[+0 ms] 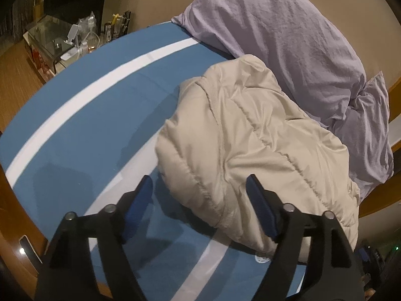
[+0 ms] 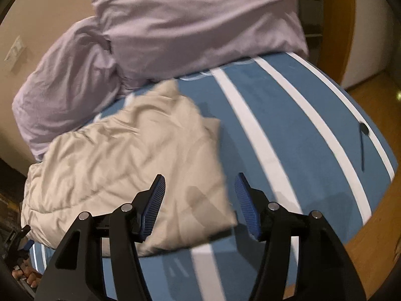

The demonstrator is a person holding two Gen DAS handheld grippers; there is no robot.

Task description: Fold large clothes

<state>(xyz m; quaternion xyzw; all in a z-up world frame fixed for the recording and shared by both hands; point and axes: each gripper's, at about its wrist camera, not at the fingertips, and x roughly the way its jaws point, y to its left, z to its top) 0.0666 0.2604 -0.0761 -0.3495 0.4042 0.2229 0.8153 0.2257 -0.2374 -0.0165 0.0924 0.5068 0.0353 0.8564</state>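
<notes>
A beige quilted puffer jacket lies folded into a thick bundle on the blue bed sheet with white stripes. My left gripper is open and empty, hovering above the bundle's near left edge. In the right wrist view the jacket lies left of centre on the sheet. My right gripper is open and empty above the jacket's near right corner.
Lilac pillows are piled at the head of the bed against the wall, also in the right wrist view. A cluttered glass-topped side table stands beyond the bed. A dark small object lies on the sheet's right edge. Wooden floor surrounds the bed.
</notes>
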